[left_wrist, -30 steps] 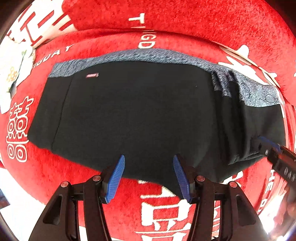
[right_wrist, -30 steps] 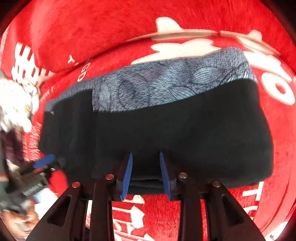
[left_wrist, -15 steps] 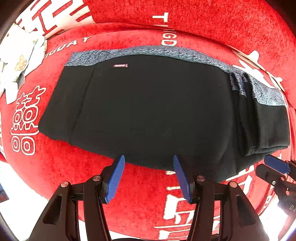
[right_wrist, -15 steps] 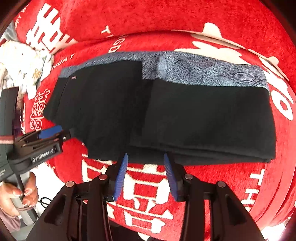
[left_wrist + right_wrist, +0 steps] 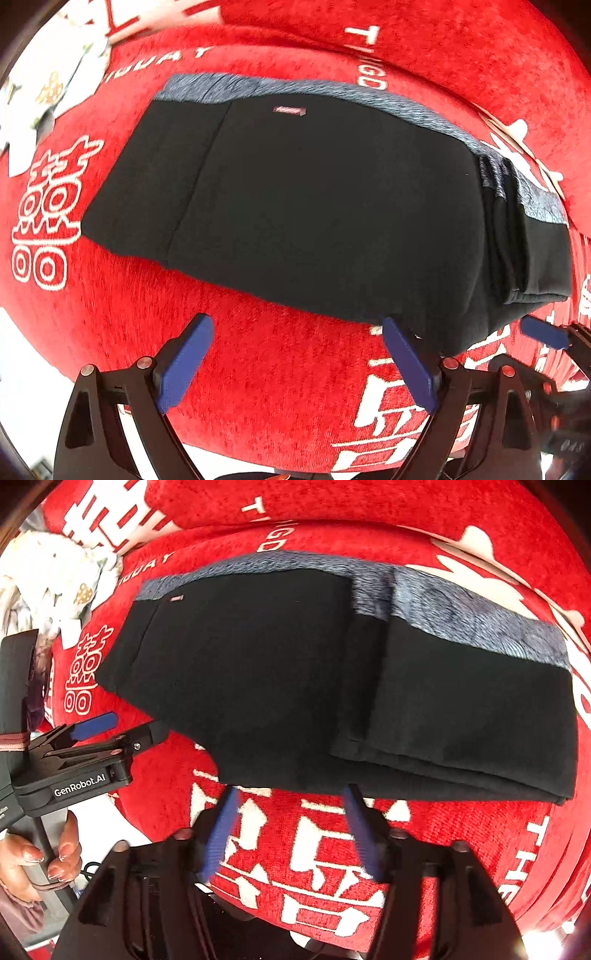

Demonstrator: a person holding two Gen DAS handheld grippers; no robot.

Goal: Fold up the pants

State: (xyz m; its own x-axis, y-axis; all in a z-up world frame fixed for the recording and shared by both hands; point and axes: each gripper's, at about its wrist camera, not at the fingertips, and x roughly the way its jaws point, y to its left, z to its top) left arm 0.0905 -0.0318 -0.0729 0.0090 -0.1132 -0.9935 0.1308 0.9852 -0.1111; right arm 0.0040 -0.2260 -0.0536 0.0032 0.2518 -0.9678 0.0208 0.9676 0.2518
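The black pants (image 5: 314,206) with a grey patterned waistband (image 5: 280,86) lie folded on the red cushion; in the right wrist view (image 5: 266,679) the right end is doubled over into a thicker stack (image 5: 472,716). My left gripper (image 5: 295,362) is open and empty, just short of the pants' near edge. My right gripper (image 5: 291,827) is open and empty, a little back from the near edge. The left gripper also shows in the right wrist view (image 5: 110,731), held by a hand at the left.
The red cushion (image 5: 258,369) with white characters carries the pants; a raised red back cushion (image 5: 369,502) runs behind. A white floral cloth (image 5: 51,583) lies at the far left. The cushion's front edge drops off near both grippers.
My right gripper let go of the folded edge, opened and pulled back. My left gripper also drew back from the pants and opened wider. The pants stay flat.
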